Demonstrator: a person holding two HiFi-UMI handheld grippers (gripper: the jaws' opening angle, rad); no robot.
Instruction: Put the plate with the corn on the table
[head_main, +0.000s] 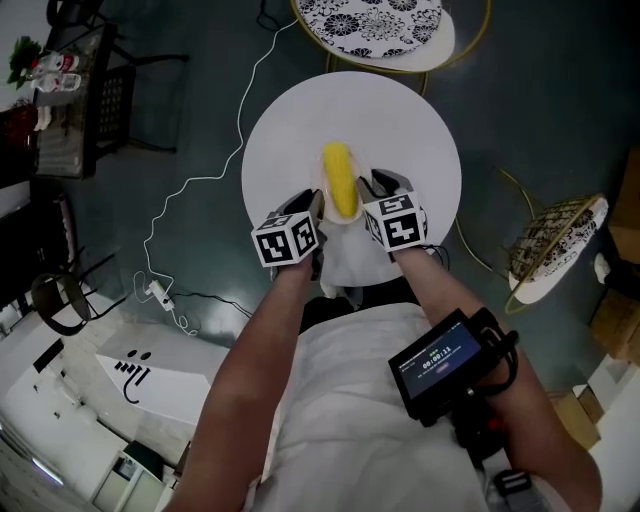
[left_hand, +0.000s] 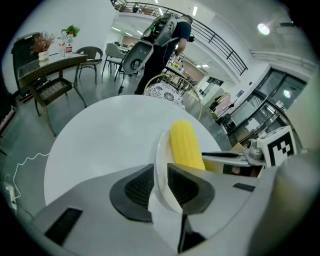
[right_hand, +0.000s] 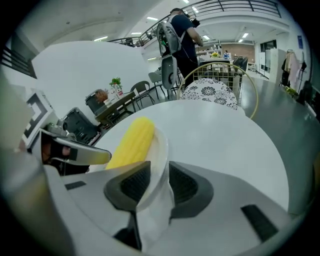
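Your left gripper (left_hand: 161, 186) and right gripper (right_hand: 154, 184) each clamp an opposite rim of the plate (left_hand: 159, 150). The corn (left_hand: 185, 145) lies between them, over the table's (head_main: 300, 130) near edge. Grippers hide most of the plate; whether it touches the tabletop is unclear.

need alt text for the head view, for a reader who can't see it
The left gripper and right gripper, held by a person, each grip one side of a small white plate carrying a yellow corn cob, over the near part of a round white table. A chair with a black-and-white patterned seat stands beyond the table.
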